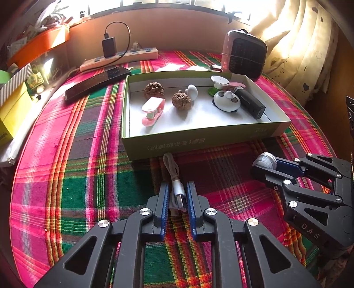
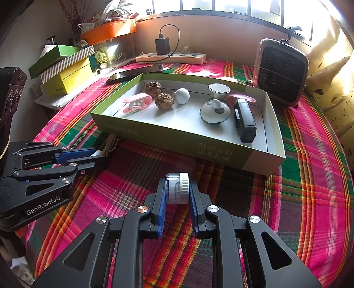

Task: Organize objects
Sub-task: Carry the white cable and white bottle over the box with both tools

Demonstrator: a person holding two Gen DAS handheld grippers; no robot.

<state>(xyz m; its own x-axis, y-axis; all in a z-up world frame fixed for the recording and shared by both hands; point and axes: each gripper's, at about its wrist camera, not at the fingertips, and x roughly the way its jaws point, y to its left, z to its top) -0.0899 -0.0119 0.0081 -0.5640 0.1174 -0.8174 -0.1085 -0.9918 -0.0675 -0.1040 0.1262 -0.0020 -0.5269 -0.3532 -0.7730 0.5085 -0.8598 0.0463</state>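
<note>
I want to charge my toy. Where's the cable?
In the left wrist view, the cable lies low in the middle on the plaid cloth, just in front of the green box, pinched in the left gripper.

Blown-out backlight from window (image 2: pixel 221 4), sharp centre, fisheye-bent dark corners

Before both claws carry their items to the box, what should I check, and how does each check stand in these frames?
1. Left claw shut on USB cable: ok.
2. Right claw shut on small jar: ok.
3. Cable's loose end clear of green box: cannot tell; it lies by the wall.
4. Free floor space in box: ok, beside walnut.
5. Claws apart from each other: ok.
</note>
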